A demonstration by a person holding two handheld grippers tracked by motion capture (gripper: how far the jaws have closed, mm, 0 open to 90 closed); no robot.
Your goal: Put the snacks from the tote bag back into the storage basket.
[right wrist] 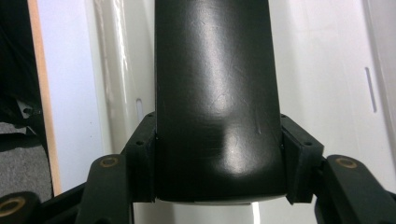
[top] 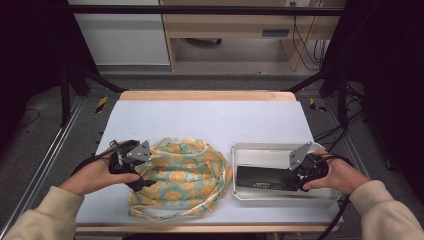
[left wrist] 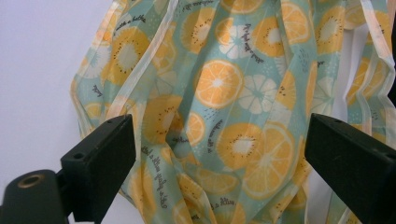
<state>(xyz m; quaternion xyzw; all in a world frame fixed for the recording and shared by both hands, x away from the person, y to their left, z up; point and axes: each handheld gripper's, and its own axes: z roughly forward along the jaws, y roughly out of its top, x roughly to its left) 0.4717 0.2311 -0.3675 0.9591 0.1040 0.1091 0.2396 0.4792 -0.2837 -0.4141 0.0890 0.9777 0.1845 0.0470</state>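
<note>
So the right hand-held gripper (top: 300, 172) is down inside a shallow white tray (top: 260, 148) on the right half of the bench (top: 210, 117), and it's got a black, glossy, rounded case (top: 262, 177) clamped between its jaws. In the right gripper view the two pads press flat on either side of the black case (right wrist: 217, 93), right at its rounded near end, and the rest of it runs straight away from the gripper along the white tray floor (right wrist: 327, 70). From above, the case lies lengthwise in the tray, stretching out from the gripper toward the bag.

The left hand-held gripper (top: 142, 167) sits at the left edge of a crumpled fabric bag (top: 182, 175) printed with orange and kiwi slices on teal. Its jaws stand wide apart with nothing pinched. In the left gripper view the bag (left wrist: 224, 107) lies just ahead of and between the two jaws, folds bunched up, with one pale strap off to the side.

Bag and tray sit just beside each other, not quite touching as far as I can tell.
</note>
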